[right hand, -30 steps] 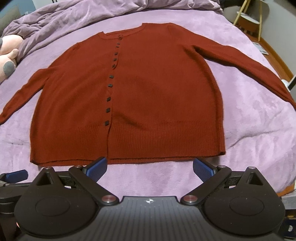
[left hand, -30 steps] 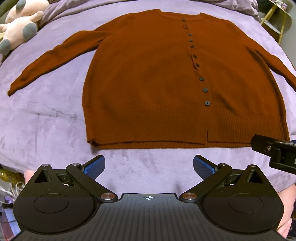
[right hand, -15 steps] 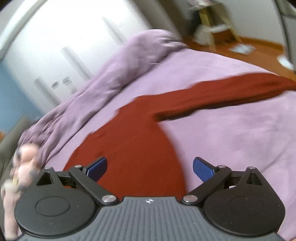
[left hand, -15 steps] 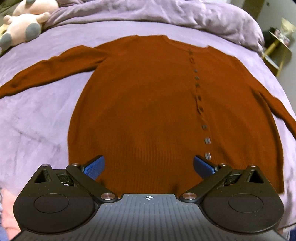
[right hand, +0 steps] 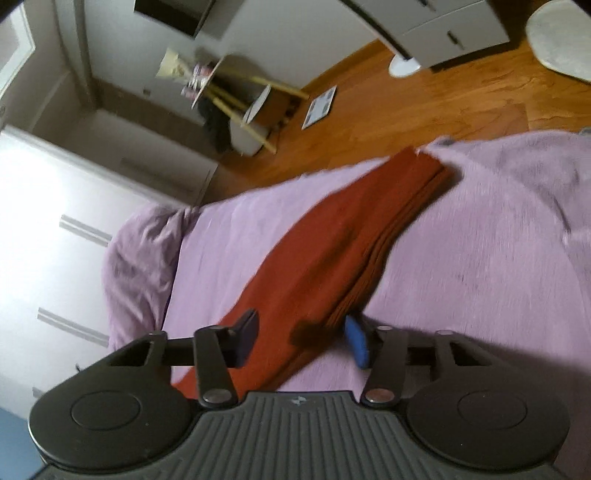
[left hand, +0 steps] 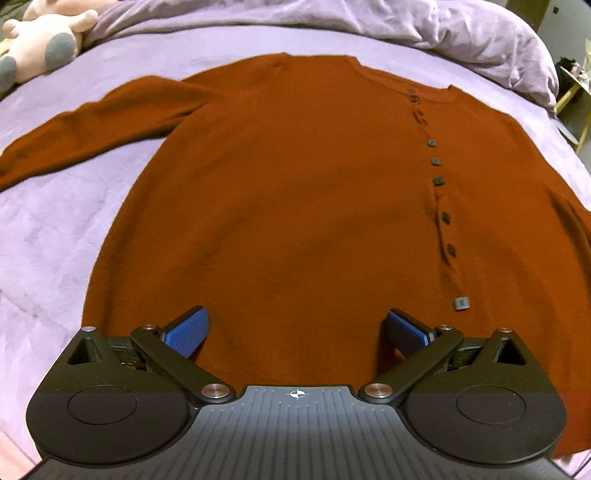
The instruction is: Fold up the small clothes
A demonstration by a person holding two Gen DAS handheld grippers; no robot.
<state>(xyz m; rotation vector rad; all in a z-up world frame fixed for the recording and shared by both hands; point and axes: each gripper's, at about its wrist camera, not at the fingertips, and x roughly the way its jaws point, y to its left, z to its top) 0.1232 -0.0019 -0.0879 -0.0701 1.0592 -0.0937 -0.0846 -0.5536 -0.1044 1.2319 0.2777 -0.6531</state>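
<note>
A rust-red buttoned cardigan [left hand: 295, 192] lies flat, front up, on a purple bed cover [left hand: 48, 229], with its left sleeve [left hand: 92, 125] stretched out. My left gripper [left hand: 297, 328] is open and empty over the cardigan's lower body. In the right wrist view the cardigan's right sleeve [right hand: 354, 236] runs out to its cuff near the bed edge. My right gripper [right hand: 304, 339] is open, its jaws standing on either side of that sleeve, close above it. That view is blurred.
A pink and grey plush toy [left hand: 44, 40] lies at the far left of the bed. A bunched purple duvet [left hand: 461, 33] lines the far side. Past the bed edge are a wooden floor [right hand: 424, 96], a small side table [right hand: 236, 99] and white cabinets [right hand: 450, 26].
My left gripper has moved forward from the hem to over the cardigan's body. My right gripper has swung right and turned, from facing the whole cardigan to straddling the right sleeve.
</note>
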